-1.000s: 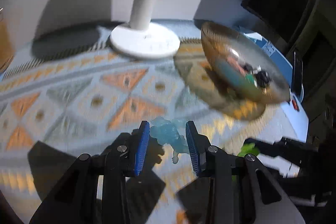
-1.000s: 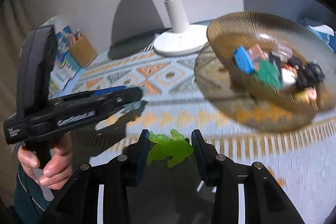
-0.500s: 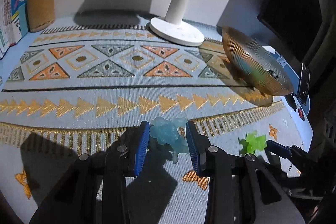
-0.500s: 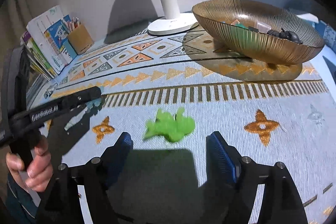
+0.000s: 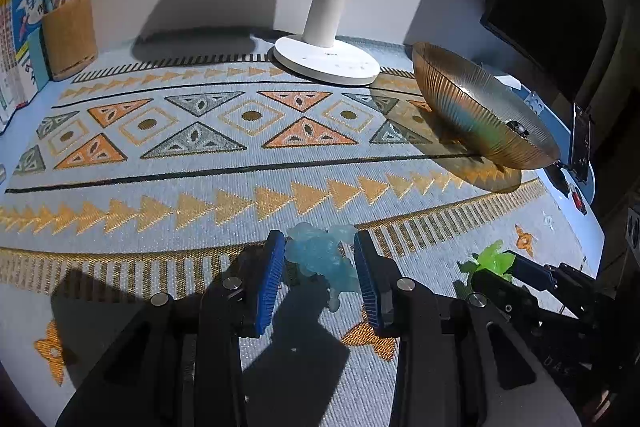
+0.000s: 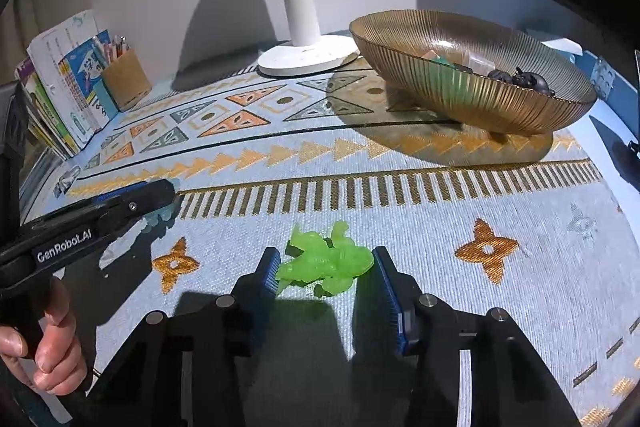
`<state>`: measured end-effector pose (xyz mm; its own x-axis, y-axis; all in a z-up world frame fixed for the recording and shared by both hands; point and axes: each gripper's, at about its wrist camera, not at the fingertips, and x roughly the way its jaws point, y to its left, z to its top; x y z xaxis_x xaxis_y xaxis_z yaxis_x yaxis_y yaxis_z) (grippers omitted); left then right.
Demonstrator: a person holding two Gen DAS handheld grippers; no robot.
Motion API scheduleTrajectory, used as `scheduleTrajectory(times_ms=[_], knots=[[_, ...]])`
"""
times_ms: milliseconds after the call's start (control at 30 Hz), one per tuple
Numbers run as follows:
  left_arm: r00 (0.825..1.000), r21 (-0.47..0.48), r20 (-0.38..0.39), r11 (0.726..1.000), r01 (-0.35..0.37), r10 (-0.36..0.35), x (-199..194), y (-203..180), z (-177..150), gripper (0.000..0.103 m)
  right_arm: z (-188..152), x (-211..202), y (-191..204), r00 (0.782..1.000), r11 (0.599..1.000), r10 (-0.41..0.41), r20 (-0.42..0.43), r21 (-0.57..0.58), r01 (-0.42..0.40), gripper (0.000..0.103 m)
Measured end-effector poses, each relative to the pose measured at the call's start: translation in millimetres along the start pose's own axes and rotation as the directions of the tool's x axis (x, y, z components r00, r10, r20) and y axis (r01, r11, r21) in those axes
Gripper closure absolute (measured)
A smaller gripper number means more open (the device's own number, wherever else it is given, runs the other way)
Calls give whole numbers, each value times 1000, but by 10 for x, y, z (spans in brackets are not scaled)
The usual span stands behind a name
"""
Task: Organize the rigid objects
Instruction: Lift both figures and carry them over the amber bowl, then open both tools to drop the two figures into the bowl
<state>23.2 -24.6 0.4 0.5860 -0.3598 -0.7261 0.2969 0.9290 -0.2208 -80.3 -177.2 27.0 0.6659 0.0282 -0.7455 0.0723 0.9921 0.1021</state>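
A pale blue translucent toy figure (image 5: 320,259) sits low over the patterned mat (image 5: 200,167), and my left gripper (image 5: 320,267) is shut on it. In the right wrist view that figure (image 6: 160,221) peeks out under the left gripper (image 6: 160,195). A bright green toy figure (image 6: 326,261) lies on the mat between the pads of my right gripper (image 6: 326,267). Those jaws are closing, with the pads right beside the figure's sides. In the left wrist view the green figure (image 5: 488,259) shows at the tips of the right gripper (image 5: 500,271). The amber ribbed bowl (image 6: 460,87) holds several small toys.
A white lamp base (image 5: 326,61) stands at the back beside the bowl (image 5: 480,119). A pencil cup (image 6: 126,79) and books (image 6: 60,87) are at the back left. A dark upright device (image 5: 582,135) stands at the table's right edge. A hand (image 6: 48,347) grips the left gripper's handle.
Both grippers drew back from the bowl and sank toward the mat's front. The right jaws let the green figure down, opened wide, then narrowed around it. The left kept the blue figure.
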Motion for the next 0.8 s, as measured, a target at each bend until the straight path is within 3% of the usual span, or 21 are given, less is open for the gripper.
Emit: scheduleTrajectory(times_ms=[133, 267, 433, 533, 667, 733, 800], knots=[[1000, -1, -7, 1000, -11, 11, -1, -6, 7, 70, 5, -53, -95, 1000, 999, 28, 5, 34, -29, 58], [1000, -10, -13, 1000, -23, 23, -41, -108, 121, 70, 185, -457, -408, 990, 992, -29, 141, 126, 11, 58], [988, 112, 142, 993, 39, -54, -428, -705, 733, 70, 780, -888, -1010, 955, 972, -124, 269, 228, 61, 58], [977, 181, 186, 981, 70, -104, -475, -1062, 1092, 70, 1137, -998, -1340, 937, 949, -171, 305, 305, 74, 58], [971, 201, 186, 973, 116, -154, -213, -1396, 1477, 70, 1476, -1060, -1667, 908, 922, -217, 359, 382, 69, 58], [975, 186, 144, 973, 139, -167, 105, -1495, 1616, 70, 1616, -917, -1767, 914, 918, -226, 338, 388, 83, 58], [981, 168, 86, 973, 160, -176, 444, -1555, 1684, 70, 1708, -678, -1910, 934, 912, -218, 282, 401, 92, 58]])
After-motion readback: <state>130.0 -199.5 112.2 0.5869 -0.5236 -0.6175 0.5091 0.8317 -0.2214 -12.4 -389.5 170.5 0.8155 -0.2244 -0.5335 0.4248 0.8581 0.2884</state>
